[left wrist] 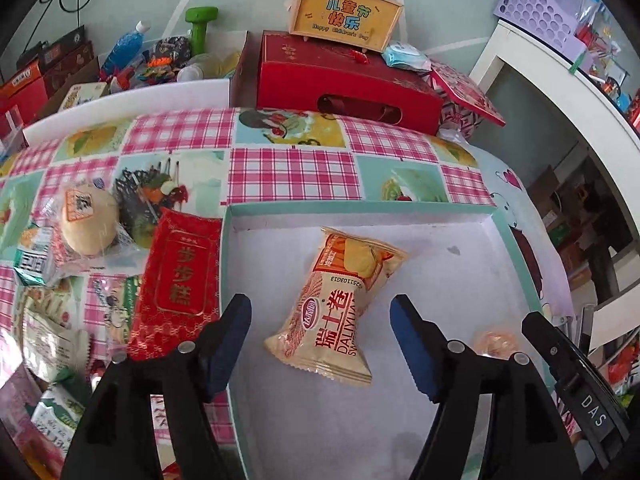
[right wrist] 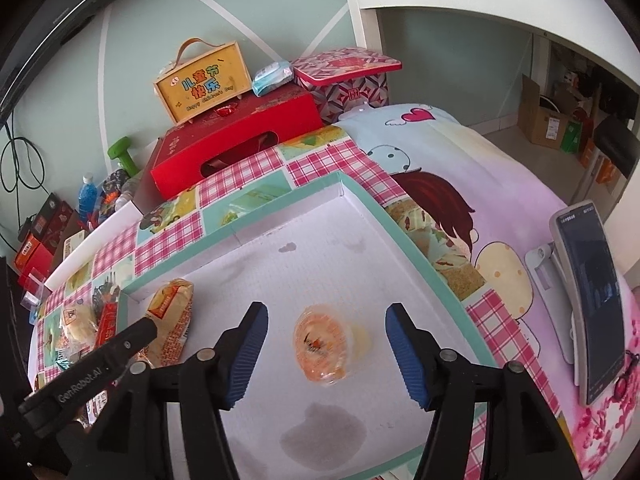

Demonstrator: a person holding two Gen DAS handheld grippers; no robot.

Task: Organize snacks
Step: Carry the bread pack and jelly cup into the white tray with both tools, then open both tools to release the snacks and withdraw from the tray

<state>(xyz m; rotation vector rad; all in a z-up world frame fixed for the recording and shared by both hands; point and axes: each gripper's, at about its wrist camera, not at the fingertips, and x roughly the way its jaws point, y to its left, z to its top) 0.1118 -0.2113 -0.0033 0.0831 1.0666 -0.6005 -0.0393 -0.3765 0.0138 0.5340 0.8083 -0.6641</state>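
My left gripper [left wrist: 320, 334] fingers are released around the swiss roll packet [left wrist: 334, 304]; right gripper [right wrist: 326, 354] fingers released astride the orange-wrapped snack [right wrist: 320, 344] in the tray [right wrist: 416, 248].

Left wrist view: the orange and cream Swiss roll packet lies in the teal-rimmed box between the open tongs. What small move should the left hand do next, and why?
Probably lift the left tongs straight up and swing toward the loose snacks left of the box. The orange and cream Swiss roll packet already lies flat on the floor of the teal-rimmed box, the pads stand clear of it, and the red rectangular cake packet still waits outside.
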